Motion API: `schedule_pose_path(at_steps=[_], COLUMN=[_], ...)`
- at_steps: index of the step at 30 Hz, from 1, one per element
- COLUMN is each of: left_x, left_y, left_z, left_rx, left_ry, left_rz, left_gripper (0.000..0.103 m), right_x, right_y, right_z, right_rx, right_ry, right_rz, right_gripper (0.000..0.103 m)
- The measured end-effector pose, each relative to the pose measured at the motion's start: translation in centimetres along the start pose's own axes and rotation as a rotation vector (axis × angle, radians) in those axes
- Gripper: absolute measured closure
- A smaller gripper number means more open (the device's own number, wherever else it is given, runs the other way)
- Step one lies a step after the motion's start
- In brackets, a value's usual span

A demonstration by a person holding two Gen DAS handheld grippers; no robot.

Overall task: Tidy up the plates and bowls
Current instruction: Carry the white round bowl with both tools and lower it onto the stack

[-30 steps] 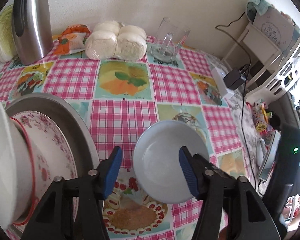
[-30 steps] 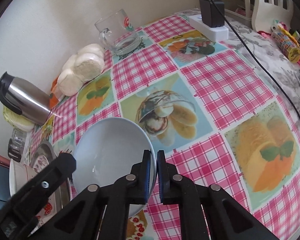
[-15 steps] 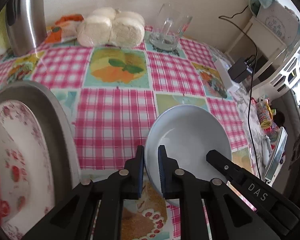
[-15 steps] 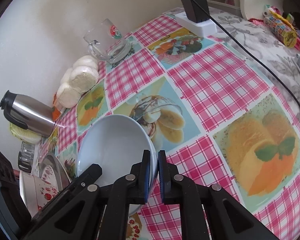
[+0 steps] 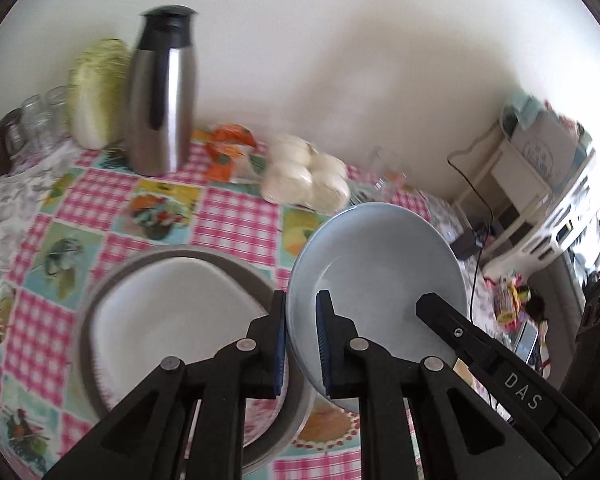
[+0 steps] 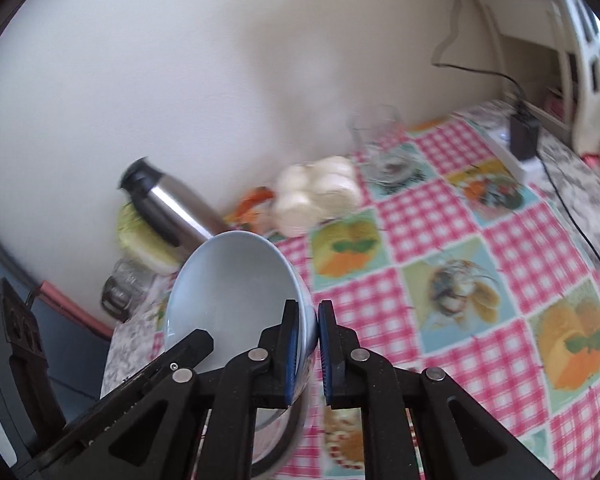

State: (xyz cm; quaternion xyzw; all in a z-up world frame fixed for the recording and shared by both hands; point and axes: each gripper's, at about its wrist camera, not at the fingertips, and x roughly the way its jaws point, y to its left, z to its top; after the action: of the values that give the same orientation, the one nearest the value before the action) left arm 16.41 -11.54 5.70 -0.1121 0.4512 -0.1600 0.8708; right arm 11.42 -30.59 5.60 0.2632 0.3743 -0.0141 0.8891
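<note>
A pale blue bowl [image 5: 374, 276] is being gripped by its rim on opposite sides by the left tool [image 5: 302, 342] and right tool [image 6: 309, 350], tilted above the desk [image 5: 236, 220]. Placement into the nearby grey basin [image 5: 236, 266] of white plates [image 5: 168, 312] is likely being attempted, calling for level lowering. Beyond, a steel flask [image 5: 160, 96] is standing against the wall [image 5: 340, 60].
</note>
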Motion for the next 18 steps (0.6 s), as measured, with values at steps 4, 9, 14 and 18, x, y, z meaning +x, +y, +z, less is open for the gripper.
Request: schedule_pose_path(at_steps=[4, 9, 14, 18], left_x=[-2.3, -3.2, -2.8, -2.4], left_y=[3.2, 6.4, 8.0, 8.8], left_z=[-0.1, -0.5, -0.9, -1.0], left_rx=[-0.048, -0.1, -0.119, -0.129], left_ry=[-0.033, -0.032, -0.005, 0.013], left_rz=[0.049, 0.064, 0.083, 0.094], left_gripper=[0.089, 0.089, 0.089, 0.089], right_x=[1.0, 2.9, 4.3, 5.1], right_y=[4.4, 7.1, 8.3, 9.1], right_z=[-1.2, -2.9, -3.7, -4.1], right_rx=[-0.084, -0.121, -0.14, -0.165], right_ry=[0.028, 0.078, 0.117, 0.132], right_rz=[0.041, 0.067, 0.061, 0.039], right_gripper=[0.091, 0.091, 0.09, 0.089])
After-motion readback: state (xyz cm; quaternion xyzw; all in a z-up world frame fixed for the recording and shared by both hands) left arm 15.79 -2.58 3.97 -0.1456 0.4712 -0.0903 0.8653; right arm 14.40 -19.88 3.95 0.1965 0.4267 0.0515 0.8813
